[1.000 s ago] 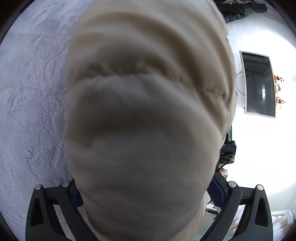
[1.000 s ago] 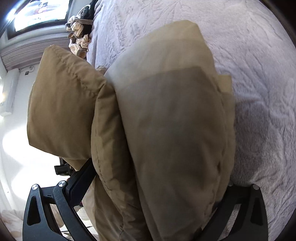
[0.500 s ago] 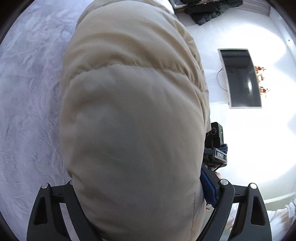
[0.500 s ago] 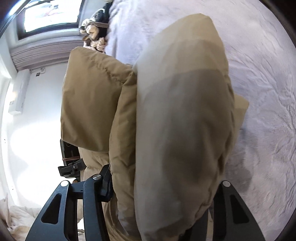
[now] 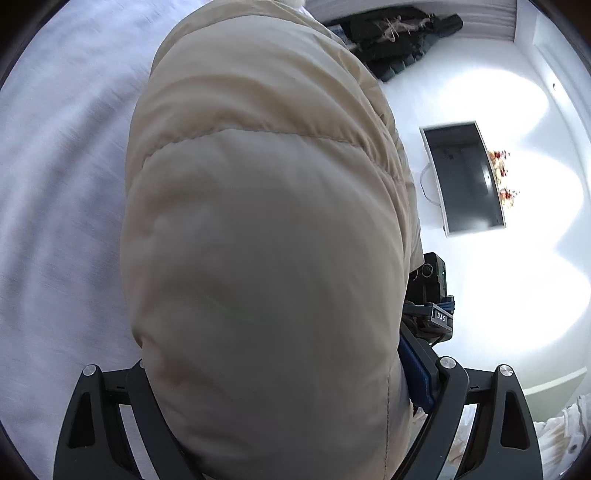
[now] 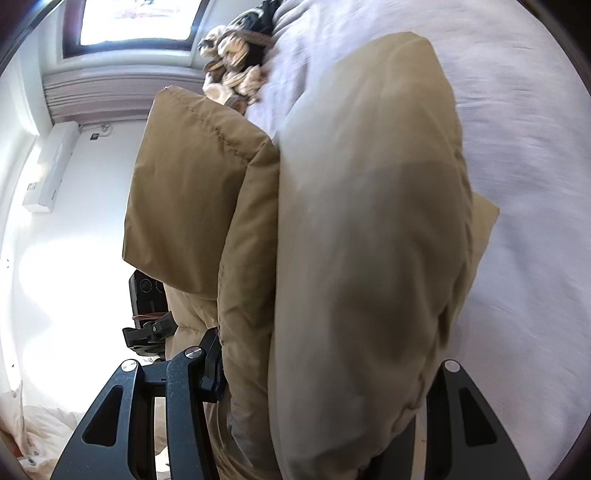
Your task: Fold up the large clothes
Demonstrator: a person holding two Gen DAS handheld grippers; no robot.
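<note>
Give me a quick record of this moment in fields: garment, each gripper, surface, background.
garment: puffy beige quilted jacket, bunched, fills both views
left gripper: wide, jacket between its fingers
right gripper: clamped on a thick jacket fold
surface: pale lilac textured bedspread
background: wall-mounted dark screen; dark clothes pile

A pale lavender bedspread (image 5: 55,221) covers the bed; a dark screen (image 5: 465,177) hangs on the white wall (image 5: 535,277); dark clothing (image 5: 402,40) lies heaped.

Matt quilted cloth jacket (image 5: 266,258), soft textured bedspread (image 5: 55,184)
</note>
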